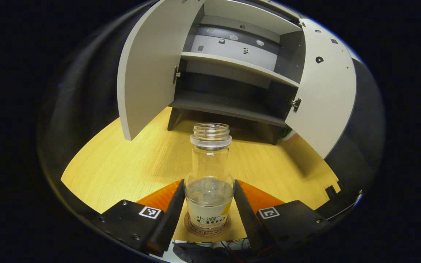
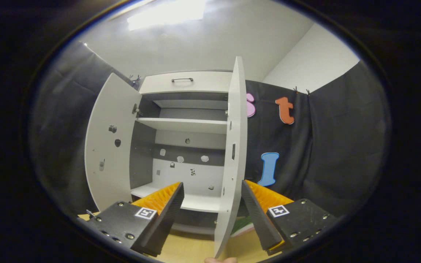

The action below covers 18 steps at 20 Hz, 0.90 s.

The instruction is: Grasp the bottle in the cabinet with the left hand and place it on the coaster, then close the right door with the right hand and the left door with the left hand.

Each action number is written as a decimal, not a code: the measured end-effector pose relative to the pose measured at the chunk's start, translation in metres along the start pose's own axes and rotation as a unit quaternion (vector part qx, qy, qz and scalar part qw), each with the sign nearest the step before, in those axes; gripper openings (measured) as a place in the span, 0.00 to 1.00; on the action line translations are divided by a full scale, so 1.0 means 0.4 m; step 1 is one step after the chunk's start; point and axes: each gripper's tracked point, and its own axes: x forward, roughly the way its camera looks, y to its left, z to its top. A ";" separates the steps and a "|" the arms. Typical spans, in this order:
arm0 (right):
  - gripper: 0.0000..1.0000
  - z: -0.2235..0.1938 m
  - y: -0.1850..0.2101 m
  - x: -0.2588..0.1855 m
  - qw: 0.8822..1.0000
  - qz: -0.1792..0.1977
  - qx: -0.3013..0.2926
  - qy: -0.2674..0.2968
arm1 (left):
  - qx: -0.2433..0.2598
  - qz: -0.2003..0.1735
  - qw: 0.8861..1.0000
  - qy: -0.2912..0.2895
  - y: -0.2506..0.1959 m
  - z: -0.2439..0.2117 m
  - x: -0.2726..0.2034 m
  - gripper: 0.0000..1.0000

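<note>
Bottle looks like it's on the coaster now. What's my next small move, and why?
Probably open the left tongs and back off: the bottle stands upright on the coaster, with the fingers close on both sides, so it seems placed. Both cabinet doors are open, and the right door already sits edge-on between the open right tongs, ready to close next.

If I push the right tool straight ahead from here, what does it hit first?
Most likely the right door: its open edge stands between the right tool's open fingers, just ahead. Beyond it lies the cabinet interior, though the depth is hard to judge.
</note>
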 end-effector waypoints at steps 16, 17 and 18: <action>0.95 -0.033 0.007 0.035 1.000 0.011 -0.005 0.009 | 0.028 -0.010 0.999 0.042 -0.051 -0.052 -0.065 0.85; 0.95 -0.034 0.007 0.038 1.000 0.012 -0.004 0.009 | 0.028 -0.008 0.999 0.039 -0.051 -0.043 -0.072 0.85; 0.95 -0.038 0.008 0.040 1.000 0.013 -0.002 0.009 | 0.029 -0.006 0.999 0.035 -0.052 -0.034 -0.075 0.85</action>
